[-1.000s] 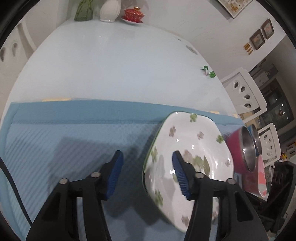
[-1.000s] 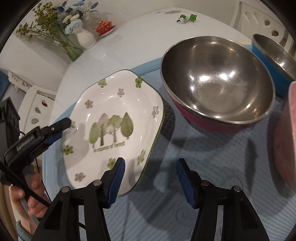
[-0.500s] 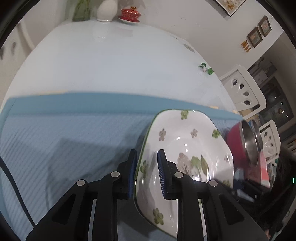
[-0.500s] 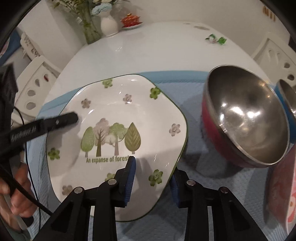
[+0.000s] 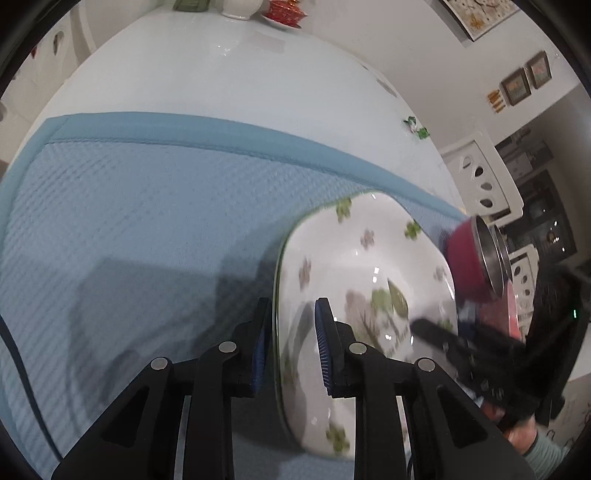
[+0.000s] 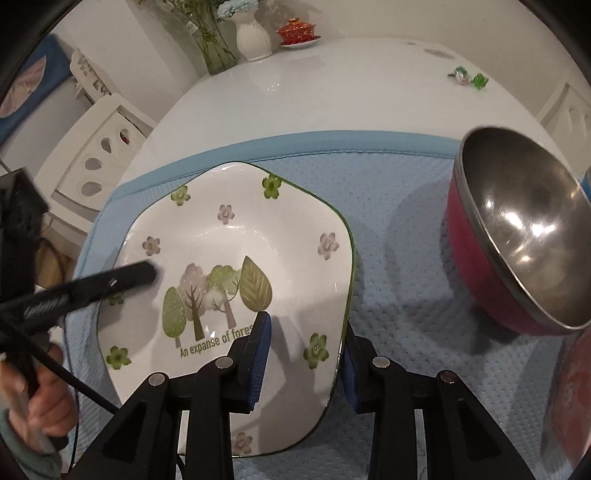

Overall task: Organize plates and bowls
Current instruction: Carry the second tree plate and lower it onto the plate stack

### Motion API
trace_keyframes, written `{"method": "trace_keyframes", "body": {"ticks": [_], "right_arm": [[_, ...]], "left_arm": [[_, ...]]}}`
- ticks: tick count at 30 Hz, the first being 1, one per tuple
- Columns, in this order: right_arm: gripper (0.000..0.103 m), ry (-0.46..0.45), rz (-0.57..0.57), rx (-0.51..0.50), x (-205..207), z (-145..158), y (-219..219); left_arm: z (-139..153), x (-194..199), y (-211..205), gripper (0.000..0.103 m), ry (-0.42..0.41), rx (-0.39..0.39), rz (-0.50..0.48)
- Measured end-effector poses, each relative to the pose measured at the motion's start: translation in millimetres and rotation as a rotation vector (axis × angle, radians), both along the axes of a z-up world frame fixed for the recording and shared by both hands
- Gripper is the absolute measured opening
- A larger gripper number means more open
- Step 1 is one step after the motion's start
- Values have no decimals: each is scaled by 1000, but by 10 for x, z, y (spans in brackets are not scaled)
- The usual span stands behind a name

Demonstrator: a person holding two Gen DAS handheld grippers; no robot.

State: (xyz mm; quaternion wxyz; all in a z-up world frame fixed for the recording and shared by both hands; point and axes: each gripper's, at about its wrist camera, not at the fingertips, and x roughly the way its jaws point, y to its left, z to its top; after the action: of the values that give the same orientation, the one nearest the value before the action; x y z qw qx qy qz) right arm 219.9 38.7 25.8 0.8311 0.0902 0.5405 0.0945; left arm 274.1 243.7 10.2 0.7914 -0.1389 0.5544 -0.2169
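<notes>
Since 1 s ago: both grippers have closed onto the plate (image 6: 236, 258); jaws stood wide then, one pad each side of a rim, not pressing. In the left wrist view the plate now looks tipped, its left edge up.
L gripper (image 5: 291, 347): jaws narrow, pinching the plate's left rim, one blue pad above, one below. Steady over the last half sec.
R gripper (image 6: 306, 354): jaws narrow-ish, clamped on the near right rim; left pad on the plate face by the "forest" text, right pad under the edge.
Plate: white, squarish, green-lined edge, tree + flower print. On/over the blue mat (image 6: 399, 280), held from both sides. Whether any corner still touches the mat, can't tell.
Red bowl (image 6: 517, 240): steel inside, right of plate, near but apart; a strip of mat between them.
Blue bowl (image 6: 585, 181): only a sliver shows, at the red bowl's far right.
Mat edge: far hem runs just behind the plate's far corner.
Open room: wide bare mat left of plate in L view; white table (image 6: 332, 92) beyond the hem is free up to the vases (image 6: 253, 35) and red lidded cup (image 6: 297, 31) at the far edge.
Small green bits (image 6: 471, 77): far right on table, well apart.
Chairs (image 6: 92, 158): white, at both table sides.
</notes>
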Motion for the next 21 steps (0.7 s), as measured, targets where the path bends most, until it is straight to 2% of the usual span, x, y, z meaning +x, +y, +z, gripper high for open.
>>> {"method": "trace_keyframes", "body": {"ticks": [3, 6, 8, 12, 16, 21], "right_arm": [[33, -4, 24, -22, -12, 18, 24], [33, -9, 40, -29, -58, 61, 26], [33, -17, 47, -32, -97, 89, 17], [33, -35, 83, -36, -167, 201, 32], [33, -31, 96, -32, -256, 315, 91], [33, -2, 86, 11, -465, 462, 158]], "left_arm": [[4, 46, -83, 23, -9, 10, -22], [89, -54, -176, 26, -64, 94, -49], [141, -130, -191, 26, -89, 121, -60], [263, -254, -111, 26, -110, 111, -54], [391, -382, -61, 26, -116, 137, -50], [607, -653, 38, 26, -131, 129, -18]]}}
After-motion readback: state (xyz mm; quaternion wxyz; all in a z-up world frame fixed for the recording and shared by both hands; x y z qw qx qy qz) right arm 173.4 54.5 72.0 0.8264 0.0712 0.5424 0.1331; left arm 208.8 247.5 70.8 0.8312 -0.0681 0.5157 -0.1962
